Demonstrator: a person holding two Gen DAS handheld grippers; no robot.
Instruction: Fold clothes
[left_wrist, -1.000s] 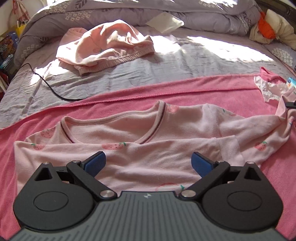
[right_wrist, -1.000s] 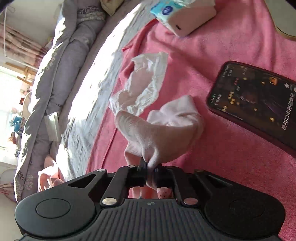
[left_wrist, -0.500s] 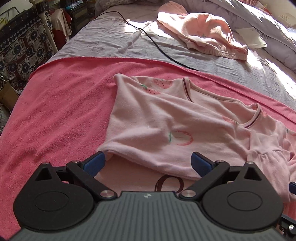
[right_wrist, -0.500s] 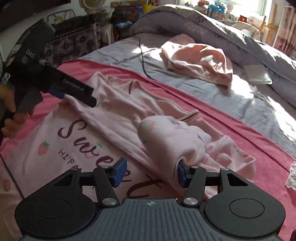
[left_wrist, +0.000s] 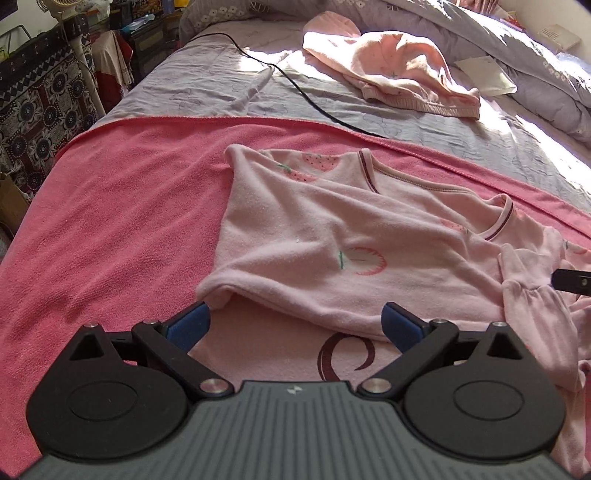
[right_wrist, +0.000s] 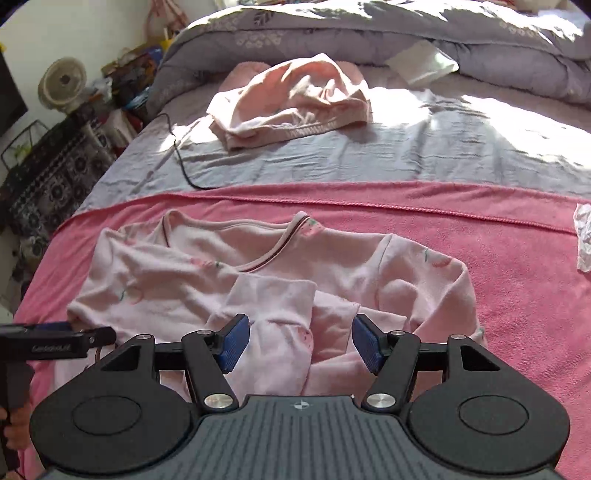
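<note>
We cannot see the near hem of the pink strawberry top: both gripper bodies cover it, and only part of a dark red printed letter shows under the left sleeve fold. At the right edge of the left wrist view just a black tip of the right gripper juts in; at the left edge of the right wrist view the left gripper is cut off, and of the person's hand only a sliver shows below it.

The top lies on the pink towel, neckline at the far side, its long axis running left to right as folded, both sleeves laid inward over the chest.

Both grippers tilt steeply down over the near part of the top. We see the left jaws standing wide, the folded sleeve edge between them, pads clear of the cloth. The right jaws are closing from about half width, with the right sleeve's cuff between them and not pinched.

A second pink garment lies far off on the grey sheet.
</note>
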